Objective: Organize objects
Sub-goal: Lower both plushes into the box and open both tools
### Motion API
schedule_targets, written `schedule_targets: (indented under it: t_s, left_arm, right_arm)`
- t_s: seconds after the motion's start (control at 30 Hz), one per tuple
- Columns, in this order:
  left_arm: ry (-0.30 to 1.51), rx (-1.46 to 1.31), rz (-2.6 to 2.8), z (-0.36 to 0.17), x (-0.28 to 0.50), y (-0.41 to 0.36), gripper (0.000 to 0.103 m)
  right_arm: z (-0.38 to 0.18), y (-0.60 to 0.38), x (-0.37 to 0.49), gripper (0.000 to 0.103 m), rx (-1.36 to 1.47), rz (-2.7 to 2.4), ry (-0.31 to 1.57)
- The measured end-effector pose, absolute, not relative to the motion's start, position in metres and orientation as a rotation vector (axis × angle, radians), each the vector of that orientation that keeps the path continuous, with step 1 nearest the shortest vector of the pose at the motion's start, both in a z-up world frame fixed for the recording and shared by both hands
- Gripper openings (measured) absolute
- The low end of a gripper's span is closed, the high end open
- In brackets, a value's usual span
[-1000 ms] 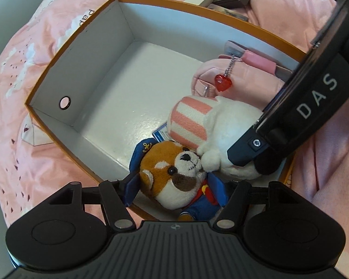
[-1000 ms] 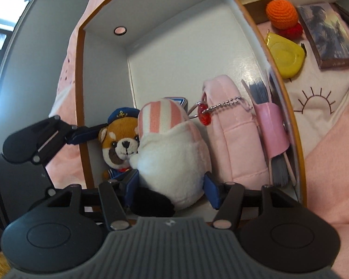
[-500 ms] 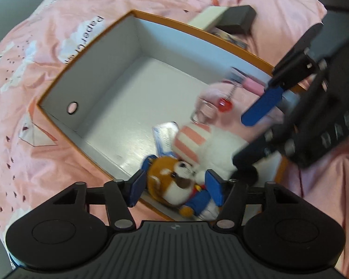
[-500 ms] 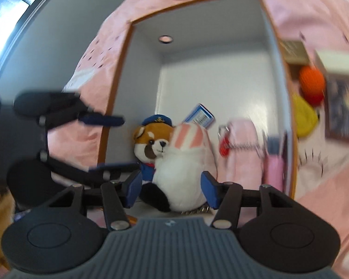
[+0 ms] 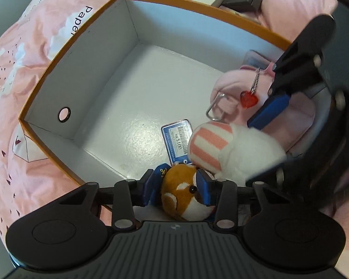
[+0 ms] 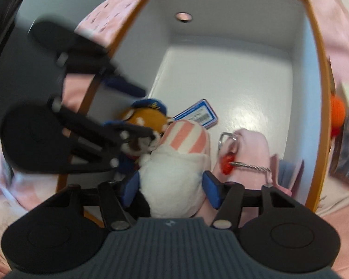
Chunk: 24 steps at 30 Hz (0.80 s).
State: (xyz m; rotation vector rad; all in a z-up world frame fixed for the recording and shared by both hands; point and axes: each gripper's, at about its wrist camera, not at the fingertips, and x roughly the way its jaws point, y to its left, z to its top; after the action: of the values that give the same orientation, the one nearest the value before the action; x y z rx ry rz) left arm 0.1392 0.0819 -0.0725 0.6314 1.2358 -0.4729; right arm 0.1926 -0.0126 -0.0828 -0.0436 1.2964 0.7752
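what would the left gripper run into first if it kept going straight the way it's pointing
Most likely the red panda plush: the left gripper, whose jaws have just been closing, already has its head between the pads. Beyond that lies the white floor of the box. Whether the pads press yet is unclear.

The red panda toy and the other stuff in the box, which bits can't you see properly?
- Red panda toy: in the left wrist view its body is hidden behind the left claw.
- White plush: its face shows in neither view.
- Blue card: the small print is too tiny, and the plush covers a corner.
- Orange ball beside the box: blurred in the right wrist view.
- Pink pouch: its lower end is cut off by the right claw.
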Motion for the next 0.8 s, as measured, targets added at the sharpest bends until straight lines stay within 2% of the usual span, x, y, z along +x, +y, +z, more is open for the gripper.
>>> schedule_targets:
  t_s: [0.07, 0.2, 0.23, 0.27, 0.43, 0.53, 0.63, 0.8]
  left_arm:
    - [1.241, 0.629, -0.492, -0.072, 0.138, 0.083, 0.043]
    - [1.283, 0.613, -0.537, -0.072, 0.137, 0.084, 0.034]
    - [1.299, 0.604, -0.553, -0.071, 0.136, 0.085, 0.028]
    - [1.316, 0.585, -0.584, -0.071, 0.136, 0.085, 0.018]
    - [1.345, 0.579, -0.601, -0.075, 0.131, 0.079, 0.018]
    - [1.294, 0.587, -0.585, -0.064, 0.134, 0.079, 0.019]
    - [1.273, 0.592, -0.549, -0.059, 0.146, 0.079, 0.023]
    - [1.321, 0.69, -0.53, -0.079, 0.163, 0.067, 0.023]
  right_arm:
    - [-0.09, -0.03, 0.206, 0.053, 0.087, 0.765, 1.343]
    - [-0.107, -0.046, 0.219, 0.05, 0.236, 0.797, 1.455]
    - [-0.105, -0.045, 0.216, 0.05, 0.224, 0.803, 1.454]
    - [-0.103, -0.043, 0.215, 0.05, 0.21, 0.804, 1.447]
    - [-0.097, -0.03, 0.206, 0.049, 0.092, 0.793, 1.398]
    - [-0.094, -0.027, 0.204, 0.05, 0.065, 0.794, 1.382]
    - [-0.092, -0.031, 0.201, 0.05, 0.075, 0.79, 1.368]
    - [-0.077, -0.027, 0.189, 0.051, -0.029, 0.802, 1.276]
